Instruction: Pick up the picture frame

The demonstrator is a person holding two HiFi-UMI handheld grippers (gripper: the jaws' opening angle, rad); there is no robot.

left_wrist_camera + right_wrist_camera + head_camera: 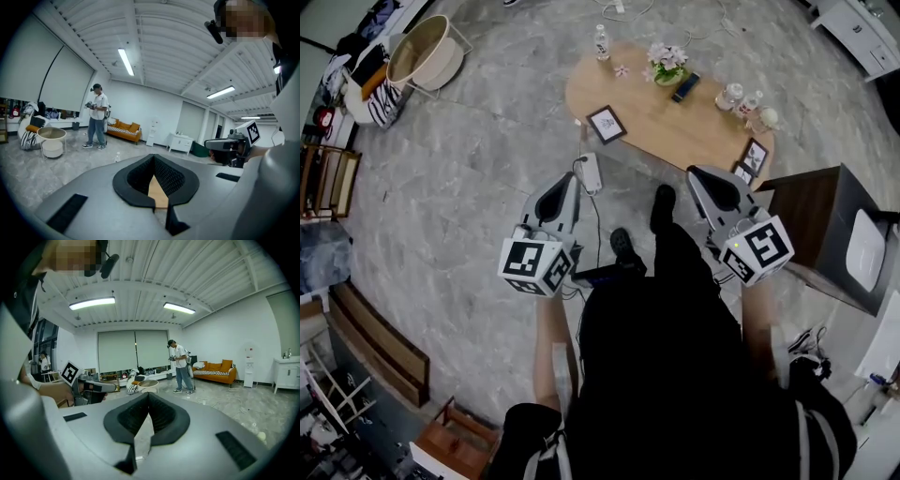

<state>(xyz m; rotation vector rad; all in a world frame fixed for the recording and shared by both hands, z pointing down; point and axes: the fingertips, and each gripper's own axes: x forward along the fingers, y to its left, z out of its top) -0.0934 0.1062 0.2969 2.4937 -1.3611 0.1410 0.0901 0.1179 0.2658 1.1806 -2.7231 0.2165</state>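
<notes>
A small black picture frame [607, 124] lies flat near the left edge of the oval wooden table [666, 127]. Two more black frames [756, 156] stand at the table's right end. My left gripper [574, 176] hangs over the floor short of the table, below the flat frame, and its jaws are shut with nothing in them. My right gripper [696, 172] is level with it at the table's near right edge, close to the standing frames, also shut and empty. In the gripper views, the left gripper [153, 157] and the right gripper [148, 393] point nearly level across the room.
The table also holds a water bottle [601, 42], a flower pot [667, 64], a phone [685, 86] and small bottles [729, 96]. A power strip [590, 172] and cables lie on the floor. A dark cabinet [825, 220] stands right. Another person [97, 119] stands far off.
</notes>
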